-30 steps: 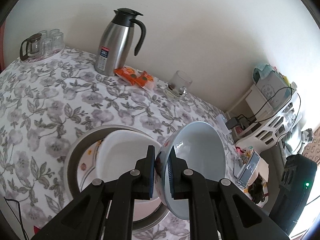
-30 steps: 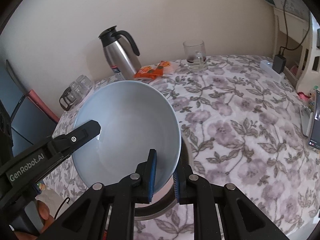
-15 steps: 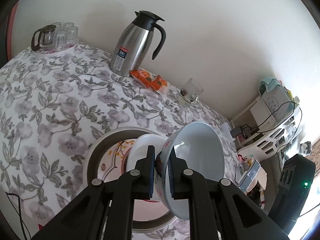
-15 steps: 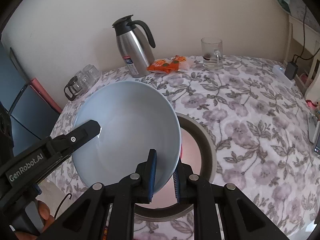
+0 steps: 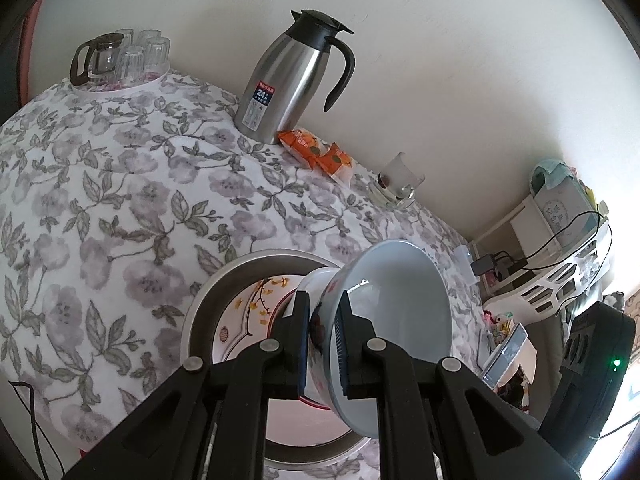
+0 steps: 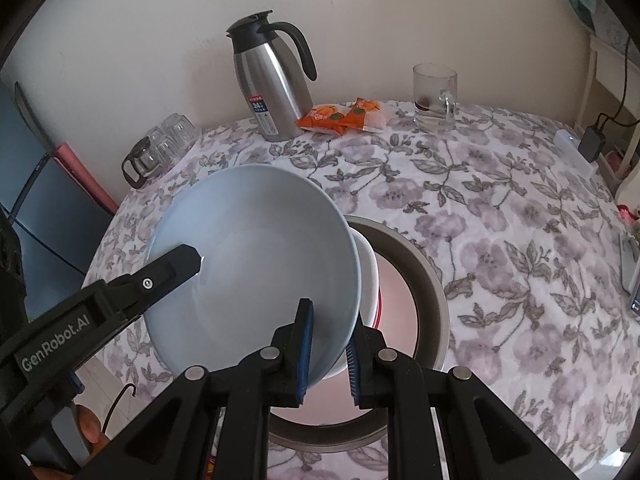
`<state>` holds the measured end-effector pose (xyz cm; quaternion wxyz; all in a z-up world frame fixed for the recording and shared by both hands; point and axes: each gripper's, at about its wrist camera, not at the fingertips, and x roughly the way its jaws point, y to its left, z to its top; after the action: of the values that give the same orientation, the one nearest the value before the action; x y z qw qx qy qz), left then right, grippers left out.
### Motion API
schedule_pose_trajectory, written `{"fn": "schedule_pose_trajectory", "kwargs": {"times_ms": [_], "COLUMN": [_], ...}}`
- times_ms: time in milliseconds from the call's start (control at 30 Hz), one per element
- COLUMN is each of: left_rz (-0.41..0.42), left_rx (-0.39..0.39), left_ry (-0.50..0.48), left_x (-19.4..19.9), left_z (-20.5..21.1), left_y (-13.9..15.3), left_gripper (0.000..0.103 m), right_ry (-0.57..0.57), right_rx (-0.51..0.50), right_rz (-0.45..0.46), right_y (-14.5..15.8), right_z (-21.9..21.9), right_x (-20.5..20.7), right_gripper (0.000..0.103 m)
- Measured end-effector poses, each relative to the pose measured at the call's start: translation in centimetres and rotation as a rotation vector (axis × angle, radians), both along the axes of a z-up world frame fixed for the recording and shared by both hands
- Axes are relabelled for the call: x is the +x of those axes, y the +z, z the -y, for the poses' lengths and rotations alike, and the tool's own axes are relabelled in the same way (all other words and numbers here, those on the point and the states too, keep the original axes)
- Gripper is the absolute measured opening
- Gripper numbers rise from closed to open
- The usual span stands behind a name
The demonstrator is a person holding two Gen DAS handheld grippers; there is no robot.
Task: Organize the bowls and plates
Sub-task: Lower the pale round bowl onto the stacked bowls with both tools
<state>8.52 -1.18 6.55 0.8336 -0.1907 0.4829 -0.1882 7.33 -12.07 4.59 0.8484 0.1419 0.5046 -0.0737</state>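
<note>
The left gripper [image 5: 323, 344] points steeply down, its two jaws nearly closed and pinching the near rim of a bowl [image 5: 400, 312]. The right gripper [image 6: 330, 344] tilts down more steeply, jaws clamped on the opposite rim. A fingertip [image 6: 90, 426] shows below the left gripper's body.

My left wrist view looks steeply down along its fingers, close over the pale bowl [image 5: 400, 312] at lower centre; my right wrist view does likewise. Both share the steel jug [image 5: 292, 80] up top.
</note>
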Motion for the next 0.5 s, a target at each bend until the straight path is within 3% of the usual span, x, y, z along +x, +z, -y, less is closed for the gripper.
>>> {"fn": "schedule_pose_trajectory", "kwargs": {"times_ms": [500], "left_rz": [-0.031], "left_rx": [0.028], "left_ry": [-0.009], "left_x": [0.5], "left_z": [0.3], "left_y": [-1.2], "left_gripper": [0.012], "right_ry": [-0.006], "right_rx": [0.007], "right_rz": [-0.025], "right_y": [-0.9], "right_z": [0.3], "right_x": [0.6], "right_gripper": [0.017]}}
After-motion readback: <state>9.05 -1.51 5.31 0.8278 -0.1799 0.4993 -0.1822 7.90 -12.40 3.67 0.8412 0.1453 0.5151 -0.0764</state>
